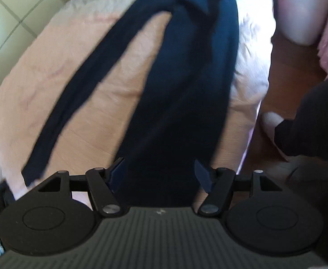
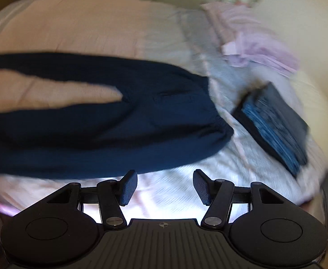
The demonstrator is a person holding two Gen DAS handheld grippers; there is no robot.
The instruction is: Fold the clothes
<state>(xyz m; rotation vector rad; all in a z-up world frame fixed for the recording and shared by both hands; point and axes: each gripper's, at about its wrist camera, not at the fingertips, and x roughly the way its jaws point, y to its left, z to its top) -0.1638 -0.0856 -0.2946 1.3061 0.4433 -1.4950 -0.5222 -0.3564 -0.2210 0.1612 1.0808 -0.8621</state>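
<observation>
Navy trousers [image 1: 181, 85] lie spread flat on a pink bed [image 1: 58, 71], both views motion-blurred. Left wrist view: legs run down the frame toward the camera, one thin leg splits off to the lower left, the wider leg runs straight down between the fingers of the left gripper [image 1: 161, 174]. Its jaws stand apart, roughly mid-width; the dark cloth sits in the gap, but cannot tell if the pads touch or press it, fingertips are dark against dark cloth. Right of the bed, wood floor [image 1: 296, 71], a dark sleeve or limb of the person [image 1: 309, 121] at the right edge. Tiled floor [image 1: 4, 22] upper left. Right wrist view: trousers [image 2: 123, 121] lie sideways, waistband end toward the right, legs going off the left edge with a gap of pink bedding between them. Right gripper [image 2: 165, 186] hovers just below the trousers' near edge, jaws apart about mid-width, nothing between them, only white-pink sheet [image 2: 164, 192] under the gap. A folded dark blue garment [image 2: 274, 123] lies on the bed right of the waistband, apart from it. A pink folded garment [image 2: 253, 49] lies further up, near the bed's far edge.
</observation>
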